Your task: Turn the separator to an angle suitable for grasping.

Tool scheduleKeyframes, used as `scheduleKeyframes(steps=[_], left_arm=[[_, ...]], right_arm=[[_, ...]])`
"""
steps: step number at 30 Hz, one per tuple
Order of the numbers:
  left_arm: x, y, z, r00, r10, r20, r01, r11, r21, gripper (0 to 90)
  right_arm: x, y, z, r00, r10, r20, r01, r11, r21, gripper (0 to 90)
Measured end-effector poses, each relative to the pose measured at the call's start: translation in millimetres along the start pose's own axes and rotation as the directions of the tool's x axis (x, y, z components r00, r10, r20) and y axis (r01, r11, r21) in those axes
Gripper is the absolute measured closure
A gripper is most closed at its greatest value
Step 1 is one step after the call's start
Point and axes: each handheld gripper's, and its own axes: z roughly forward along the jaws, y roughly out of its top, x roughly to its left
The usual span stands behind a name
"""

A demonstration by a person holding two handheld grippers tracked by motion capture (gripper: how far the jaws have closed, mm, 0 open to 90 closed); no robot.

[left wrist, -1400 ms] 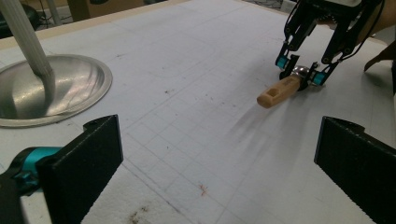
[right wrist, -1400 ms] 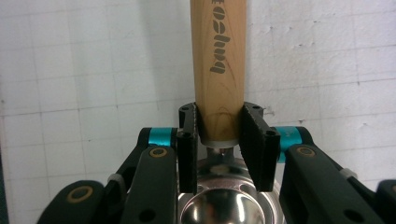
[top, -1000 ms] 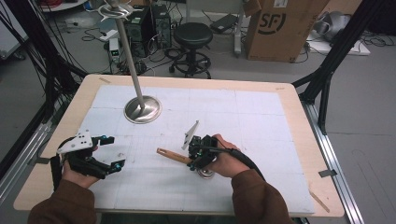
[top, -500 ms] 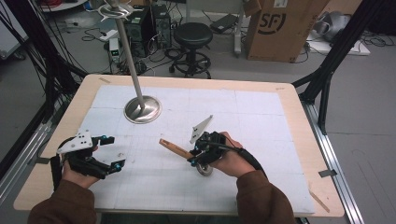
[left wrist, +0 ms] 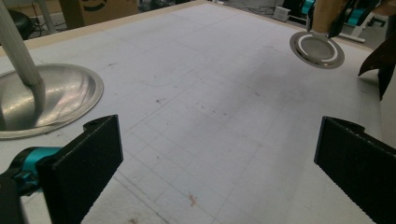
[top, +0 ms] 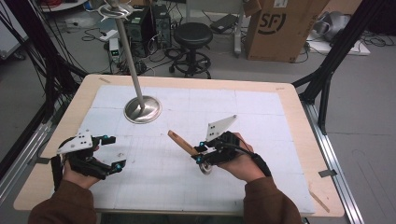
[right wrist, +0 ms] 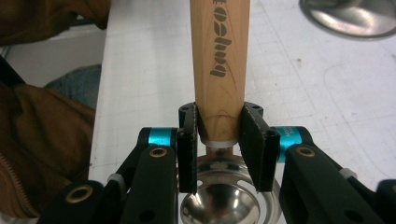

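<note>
- Progress: the pick-up looks done. The wooden-handled strainer (top: pixel 187 145) is off the white mat (top: pixel 261 112), carried by the right gripper (top: pixel 201 148) over the mat's near middle, handle pointing up-left toward the stand base (top: pixel 142 109).
- Judged remaining: hanging the utensil somewhere on the metal stand (top: pixel 127 51); the two are well apart, so the carry is at an early stage.
- Right jaws: clamped on the wooden handle (right wrist: pixel 218 70) just above its metal collar, a pad on each side; the round steel bowl (right wrist: pixel 219 205) hangs below the jaws, nearest the hand.
- Left gripper (top: pixel 109 153): jaws spread wide, holding nothing, low over the mat at the near left edge.
- Left gripper view: the strainer's round rim (left wrist: pixel 316 49) shows raised above the mat, tilted.
</note>
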Motion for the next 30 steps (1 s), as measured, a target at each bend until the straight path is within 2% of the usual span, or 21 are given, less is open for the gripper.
scheduleKeyframes(steps=[7, 15, 23, 27, 30], left_arm=[[-3.3, 2.8, 2.7, 0.9999, 0.007, 0.011, -0.007, 1.0, 0.0, 1.6], [-5.1, 5.7, 7.1, 0.9995, 0.012, 0.028, -0.012, 0.9999, -0.001, 1.6], [-2.0, 6.4, 11.5, 0.9995, -0.005, 0.031, 0.005, 0.9999, -0.014, 1.6], [-0.6, 7.3, 10.5, 0.9994, -0.009, 0.034, 0.01, 0.9996, -0.027, 1.6], [-0.4, 7.0, 12.5, 0.9992, -0.006, 0.04, 0.007, 0.9997, -0.023, 1.6]], right_arm=[[2.3, -10.4, -10.7, 0.9998, 0.02, 0.005, -0.019, 0.998, -0.068, 68.9], [-2.6, -19.9, -12.5, 0.9993, 0.037, -0.004, -0.037, 0.991, -0.129, 68.9], [-1.8, -25.0, -13.6, 0.9986, 0.052, -0.002, -0.052, 0.99, -0.128, 68.8], [-1.9, -26.7, -13.7, 0.9982, 0.059, -0.008, -0.06, 0.987, -0.15, 68.8], [-3.4, -27.1, -13.4, 0.9987, 0.05, 0.008, -0.048, 0.987, -0.151, 68.9]])
